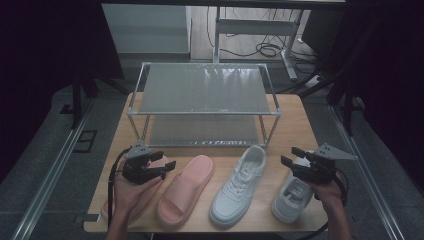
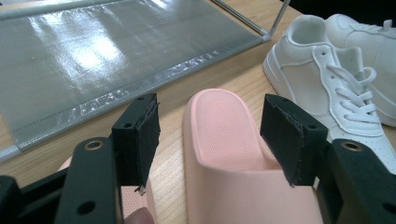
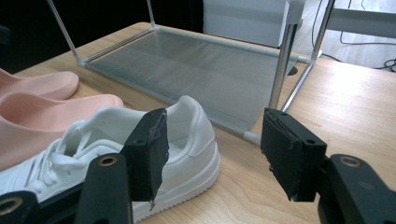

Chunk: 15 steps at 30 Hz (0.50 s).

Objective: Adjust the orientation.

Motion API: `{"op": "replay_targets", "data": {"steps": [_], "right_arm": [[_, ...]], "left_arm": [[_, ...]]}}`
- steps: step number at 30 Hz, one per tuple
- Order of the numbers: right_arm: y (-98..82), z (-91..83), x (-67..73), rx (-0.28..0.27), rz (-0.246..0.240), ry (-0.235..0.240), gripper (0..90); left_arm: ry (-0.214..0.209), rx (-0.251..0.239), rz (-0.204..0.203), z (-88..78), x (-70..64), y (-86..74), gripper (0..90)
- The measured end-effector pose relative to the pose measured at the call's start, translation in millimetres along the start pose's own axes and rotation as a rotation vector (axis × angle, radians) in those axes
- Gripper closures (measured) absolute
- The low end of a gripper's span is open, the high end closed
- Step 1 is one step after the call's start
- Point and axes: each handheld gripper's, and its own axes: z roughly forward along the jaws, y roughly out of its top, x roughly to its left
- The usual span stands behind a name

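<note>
Wooden table (image 1: 300, 125) before shoe rack (image 1: 202, 90): pink slide (image 2: 224, 140), light, pliable foam, grip sidewall; white sneaker (image 3: 177, 140), firmer, grip heel collar; left gripper (image 2: 215, 140), right gripper (image 3: 215, 149) wide open, empty.

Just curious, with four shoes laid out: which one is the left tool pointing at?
The pink slide beside the white sneaker. It lies straight ahead between the left tool's open jaws, untouched; the other pink slide sits under that hand.

The wooden table (image 1: 295, 120) carries a 2-tier metal rack (image 1: 205, 90), 2 pink slides (image 1: 185, 190) and 2 white sneakers (image 1: 237, 185).
</note>
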Motion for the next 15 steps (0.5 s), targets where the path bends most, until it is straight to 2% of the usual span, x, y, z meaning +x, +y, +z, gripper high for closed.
{"op": "replay_targets", "data": {"steps": [4, 9, 10, 15], "right_arm": [[-2.2, 0.5, -0.4, 0.004, -0.025, -0.009, 42.3], [-0.6, 2.0, 4.1, -0.003, -0.031, -0.013, 42.9], [1.0, 1.7, 5.4, -0.006, -0.031, -0.015, 42.8], [0.0, -0.7, 9.9, -0.004, -0.013, -0.023, 40.8]], "left_arm": [[0.009, 0.002, -0.004, 2.1, 1.2, -3.6, 40.8], [0.030, 0.006, 0.003, 4.0, -2.7, -5.3, 56.7], [0.024, 0.001, 0.012, 3.3, -5.6, -4.6, 60.0], [0.007, -0.023, 0.006, -2.1, -9.9, -4.5, 78.9]]}}
